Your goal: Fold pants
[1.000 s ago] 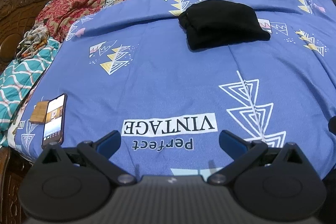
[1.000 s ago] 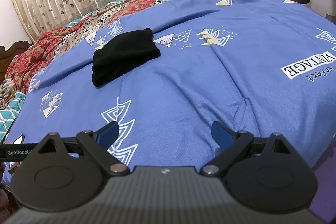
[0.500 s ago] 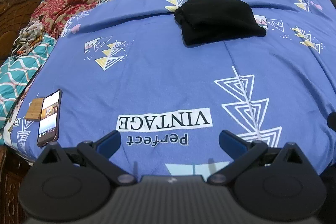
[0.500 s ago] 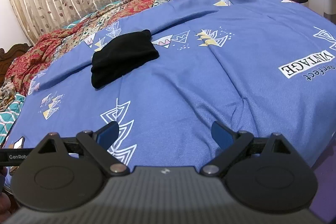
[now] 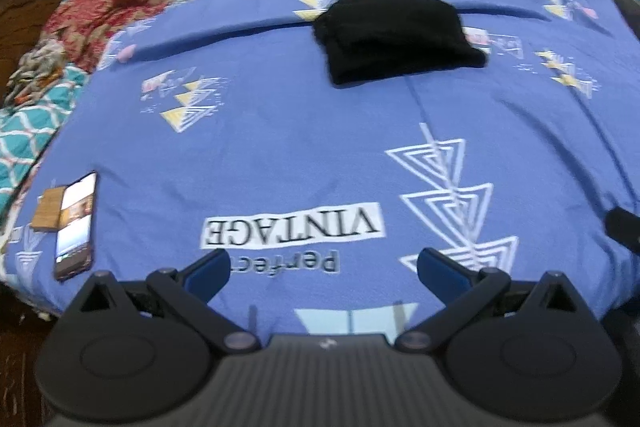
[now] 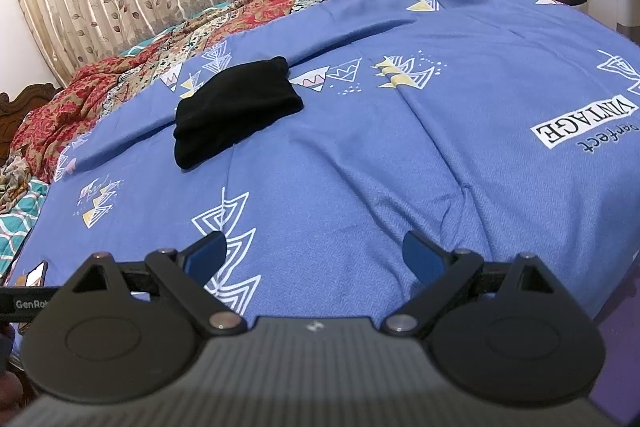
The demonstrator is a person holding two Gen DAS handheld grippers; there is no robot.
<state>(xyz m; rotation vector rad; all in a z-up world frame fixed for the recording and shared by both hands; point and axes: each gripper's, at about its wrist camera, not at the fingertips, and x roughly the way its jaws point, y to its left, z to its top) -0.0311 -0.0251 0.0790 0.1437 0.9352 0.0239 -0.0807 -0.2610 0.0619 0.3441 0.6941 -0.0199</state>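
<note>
Left tool (image 5: 322,269) agape, well short of folded pants (image 5: 394,37).

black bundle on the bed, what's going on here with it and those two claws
A person holds a claw in each hand, pulled back near the edge of the bed. The left claw and right claw are both open and empty, touching nothing. The black pants lie apart from them, folded into a compact bundle on the blue patterned bedsheet, so the folding looks finished. A phone with its screen lit rests near the sheet's left edge.
</note>
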